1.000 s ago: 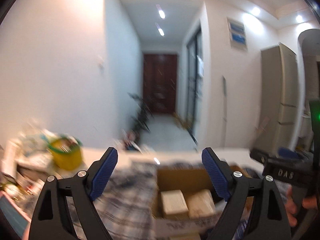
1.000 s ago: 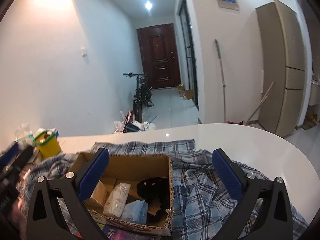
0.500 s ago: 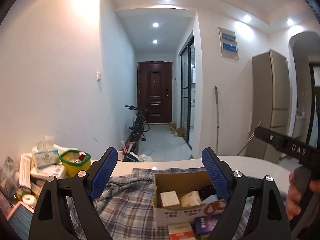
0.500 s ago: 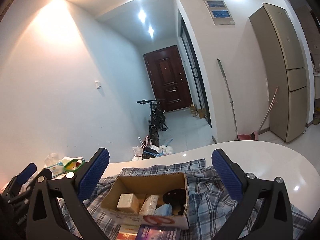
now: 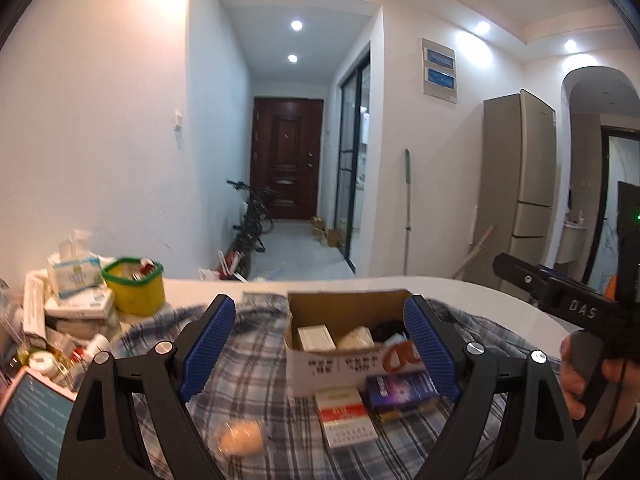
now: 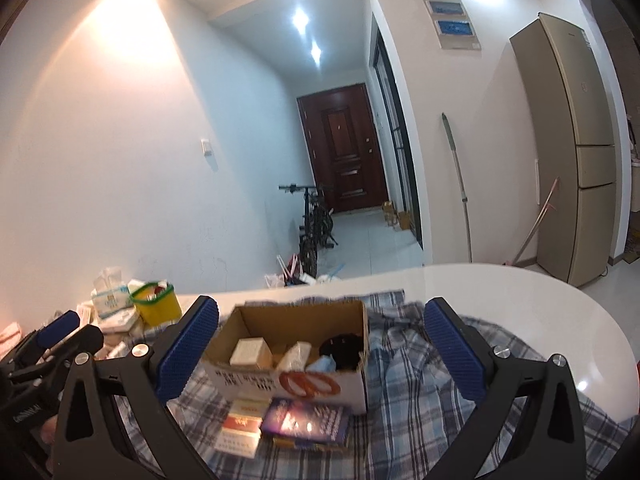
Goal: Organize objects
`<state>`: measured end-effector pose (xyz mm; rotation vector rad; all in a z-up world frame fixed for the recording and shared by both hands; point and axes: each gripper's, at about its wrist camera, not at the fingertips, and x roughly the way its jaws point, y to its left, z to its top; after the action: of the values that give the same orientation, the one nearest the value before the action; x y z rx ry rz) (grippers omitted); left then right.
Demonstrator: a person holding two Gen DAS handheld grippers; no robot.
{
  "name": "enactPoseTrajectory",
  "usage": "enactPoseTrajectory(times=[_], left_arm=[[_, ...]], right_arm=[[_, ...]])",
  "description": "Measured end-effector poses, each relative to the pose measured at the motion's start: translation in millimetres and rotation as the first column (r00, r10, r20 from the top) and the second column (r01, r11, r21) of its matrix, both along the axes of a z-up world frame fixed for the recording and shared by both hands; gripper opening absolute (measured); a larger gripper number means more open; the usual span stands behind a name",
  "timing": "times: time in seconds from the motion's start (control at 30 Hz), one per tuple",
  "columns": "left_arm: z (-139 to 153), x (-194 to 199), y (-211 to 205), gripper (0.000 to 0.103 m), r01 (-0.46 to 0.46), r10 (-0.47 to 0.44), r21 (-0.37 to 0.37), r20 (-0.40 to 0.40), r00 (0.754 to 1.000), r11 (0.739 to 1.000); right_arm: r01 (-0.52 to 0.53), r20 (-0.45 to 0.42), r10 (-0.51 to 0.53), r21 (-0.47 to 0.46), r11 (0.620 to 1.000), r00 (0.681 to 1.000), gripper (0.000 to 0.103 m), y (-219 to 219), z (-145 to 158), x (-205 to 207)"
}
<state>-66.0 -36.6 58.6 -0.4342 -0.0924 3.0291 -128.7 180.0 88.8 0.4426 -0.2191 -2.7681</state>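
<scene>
Both units are held above the near edge of the white round-edged table [image 6: 520, 292], pointing across it. The left hand-held gripper [image 5: 320, 354] has its blue ribbed pads spread wide with nothing between them. The right hand-held gripper [image 6: 320, 354] is likewise spread wide and empty.

Location of the task items: an open brown cardboard box [image 6: 304, 316] with a white printed front stands on a blue-and-white checked cloth [image 6: 420, 412] that covers the table. Inside it lie a small cream carton [image 6: 250, 354], a pale wrapped packet [image 6: 296, 354], a light-blue soft item and a black round object [image 6: 344, 346]. Just in front of the box, on the cloth, lie a flat red-and-white packet [image 5: 346, 416] and a dark purple flat box [image 5: 400, 390], side by side. A pale rounded object [image 5: 240, 442], blurred, lies nearer the left unit; its nature cannot be told.

Handling assessment: the two flat packs look light, stiff-walled and crushable. Take each across its short width, pads on the two long side faces, with moderate pressure. Expect glossy wrapping to slip. The cloth is soft and wrinkled, so a pad tip pushed under a pack may catch fabric. The rounded object is probably soft or fragile; close gently.
</scene>
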Motion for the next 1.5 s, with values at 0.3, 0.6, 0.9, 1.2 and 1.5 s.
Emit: enactPoseTrajectory(times=[0.3, 0.6, 0.9, 1.2, 1.5], left_arm=[[-33.1, -1.4, -3.7, 0.097, 0.037, -0.035, -0.028, 0.064, 0.997, 0.999], [-60.1, -11.2, -6.5, 0.103, 0.056, -0.049, -0.037, 0.148, 0.988, 0.998], [-98.2, -44.0, -16.6, 0.103, 0.072, -0.078, 0.032, 0.313, 0.947, 0.997], [-109.6, -50.5, -21.1, 0.103, 0.034, -0.046, 0.038, 0.373, 0.927, 0.999], [-113.9, -56.0, -38.4, 0.103, -0.04, 0.003, 0.08, 0.419, 0.908, 0.996]], right_arm=[[0.023, -0.024, -0.021, 0.088, 0.996, 1.0, 0.103, -8.2, -19.6, 9.2], [-0.022, 0.015, 0.02, 0.164, 0.986, 1.0, 0.103, -20.8, -41.4, 15.5], [-0.06, 0.083, 0.04, 0.255, 0.965, 0.996, 0.103, -31.8, -76.0, -5.5], [-0.178, 0.185, 0.121, 0.332, 0.926, 0.975, 0.102, -53.7, -99.0, -9.6], [-0.199, 0.234, 0.123, 0.335, 0.921, 0.964, 0.103, -58.5, -107.8, -14.2]])
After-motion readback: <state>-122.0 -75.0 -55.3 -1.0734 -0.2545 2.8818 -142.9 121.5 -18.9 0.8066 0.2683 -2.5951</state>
